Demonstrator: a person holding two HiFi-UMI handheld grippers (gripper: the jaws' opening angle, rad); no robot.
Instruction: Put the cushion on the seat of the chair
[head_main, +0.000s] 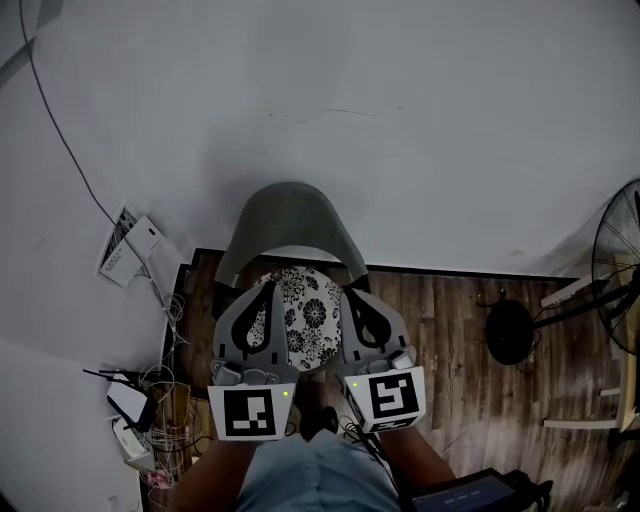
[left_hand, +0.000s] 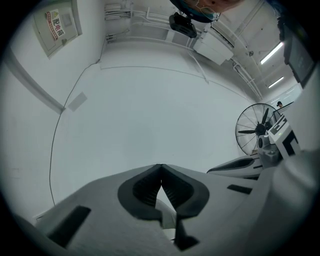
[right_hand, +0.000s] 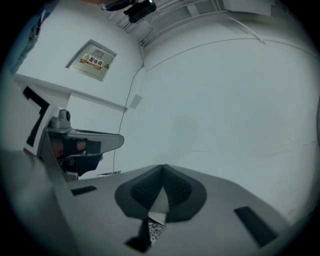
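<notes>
The round cushion (head_main: 303, 312), white with a black flower print, lies on the seat of the grey chair (head_main: 290, 222), in front of its curved backrest. My left gripper (head_main: 271, 287) hovers over the cushion's left edge and my right gripper (head_main: 351, 296) over its right edge. Both point level towards the wall. In the left gripper view the left gripper (left_hand: 160, 166) has its tips together with nothing between them. The right gripper (right_hand: 162, 167) is shut and empty too, and a bit of the cushion (right_hand: 156, 231) shows below its jaws.
A standing fan (head_main: 618, 262) with a round black base (head_main: 510, 331) is on the wooden floor at the right. A router and tangled cables (head_main: 135, 405) lie at the left by the white wall. A dark device (head_main: 468, 491) sits at the bottom right.
</notes>
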